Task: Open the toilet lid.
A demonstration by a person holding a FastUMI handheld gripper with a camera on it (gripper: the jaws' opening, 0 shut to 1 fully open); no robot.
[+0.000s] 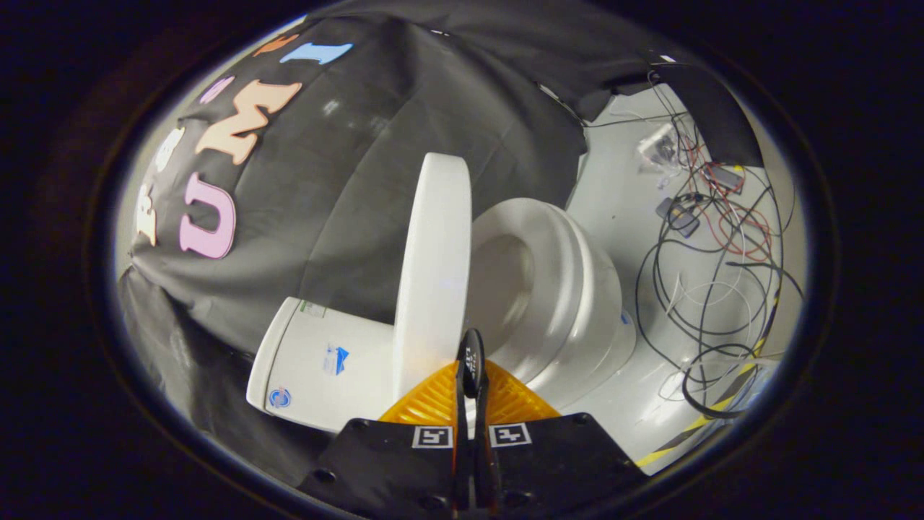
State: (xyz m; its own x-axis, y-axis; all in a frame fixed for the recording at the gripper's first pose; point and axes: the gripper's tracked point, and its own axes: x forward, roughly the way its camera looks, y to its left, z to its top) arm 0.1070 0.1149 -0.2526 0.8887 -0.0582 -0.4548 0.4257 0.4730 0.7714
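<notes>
My tongs [471, 361] are closed tip to tip with nothing between them; the two black fingers meet in a thin dark blade, backed by ribbed orange plastic wedges and two small square black-and-white markers.

Just ahead of the fingertips stands the toilet lid [433, 274], one smooth, matte white oval slab, raised up on edge and seen almost side-on. I cannot tell whether the tips touch its rim or sit just short of it. To its right lies the seat [559, 260], a glossy white rounded ring over the one bowl, with the dim hollow showing inside. To the left of the lid is the one tank [317, 361], a smooth boxy white form with rounded corners and a few small stickers on it.

Farther right, on the pale floor [613, 195], I see a loose tangle of thin wires [715, 245], black, red and white, too many to count. A yellow and black striped tape [693, 433] runs across the near right floor.
</notes>
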